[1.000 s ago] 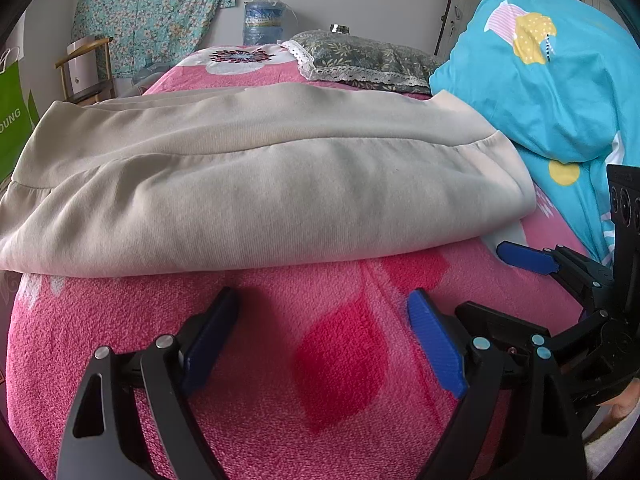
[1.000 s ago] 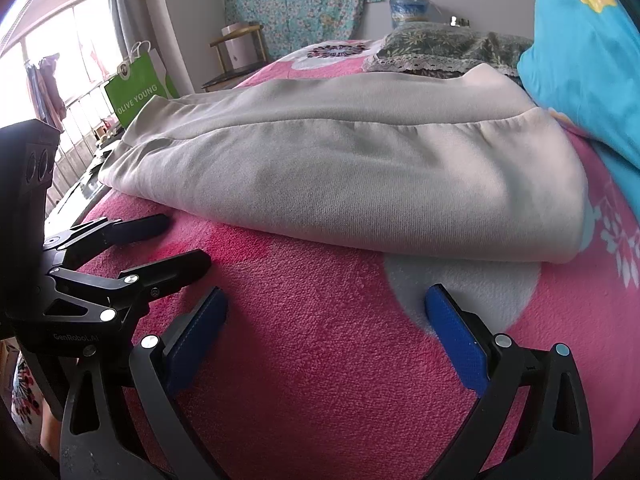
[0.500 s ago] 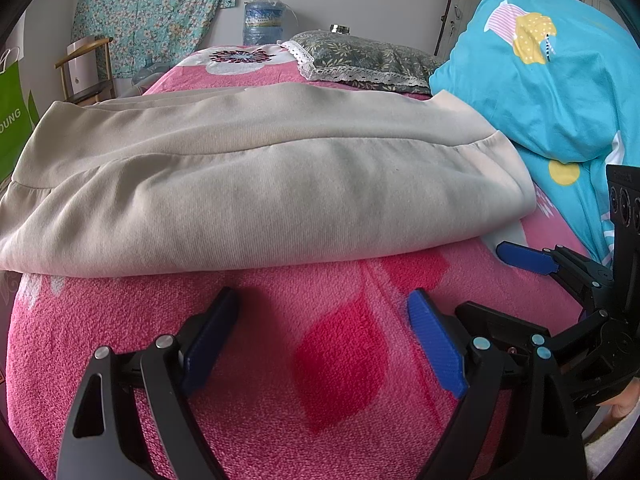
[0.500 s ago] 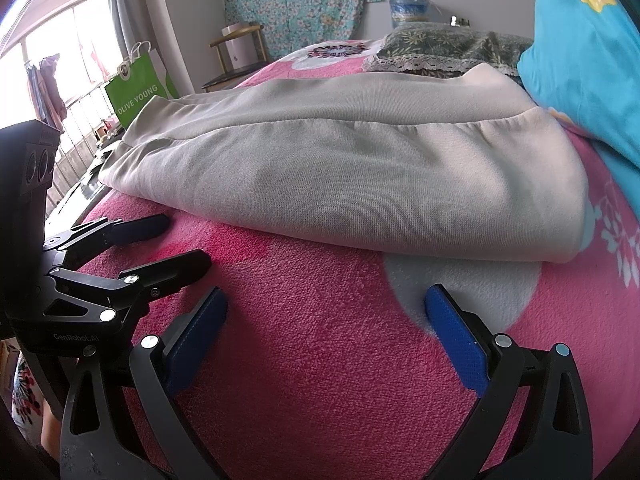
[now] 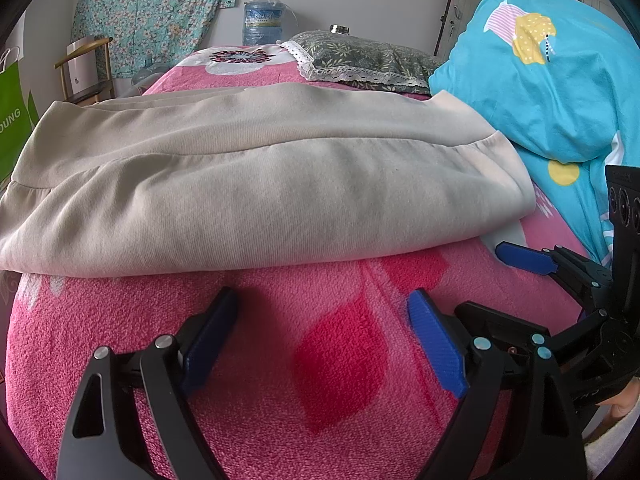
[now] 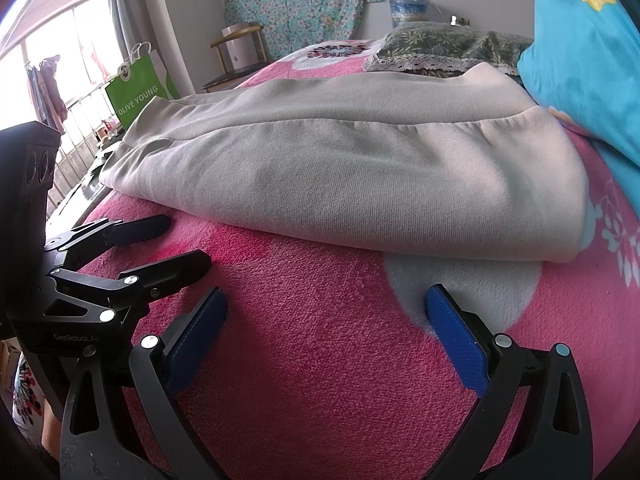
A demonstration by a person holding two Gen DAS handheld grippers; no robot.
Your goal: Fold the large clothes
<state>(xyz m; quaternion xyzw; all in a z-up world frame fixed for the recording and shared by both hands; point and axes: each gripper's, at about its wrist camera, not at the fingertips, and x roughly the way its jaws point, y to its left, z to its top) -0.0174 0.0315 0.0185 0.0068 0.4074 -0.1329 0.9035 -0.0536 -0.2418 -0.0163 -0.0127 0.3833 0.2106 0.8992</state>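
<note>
Right now a beige sweatshirt-knit garment (image 5: pixel 256 184) lies folded over on the bed, spread across the pink fleece blanket (image 5: pixel 336 360) with its doubled edge facing the cameras and a seamed band running along its upper layer. Its right end sits just beside a turquoise duvet (image 5: pixel 552 92) printed with yellow and pink shapes; behind it rests a dark floral pillow with lace trim (image 5: pixel 360 60). Further back a blue water jug (image 5: pixel 262 22) stands against the wall, and a teal flowered cloth (image 5: pixel 152 12) hangs to its left. From the right wrist view a green "OLIVE YOUNG" shopping bag (image 6: pixel 136 92) stands by the window side of the bed, next to a small wooden chair (image 6: pixel 238 50).

Both tools hover low over the blanket, short of the garment's near edge and apart from it. The left gripper (image 5: pixel 320 332) has its blue-padded jaws spread wide with only pink fleece between them. The right gripper (image 6: pixel 326 328) is likewise wide apart and holds nothing; in its own view the pads frame bare blanket and a white flower patch. Each camera also catches the other tool at its side: the right gripper (image 5: pixel 480 280) at the right edge of the left view, the left gripper (image 6: pixel 184 240) at the left edge of the right view, both parted. A bit of the person's hand (image 5: pixel 624 404) shows at the lower right of the left view.
</note>
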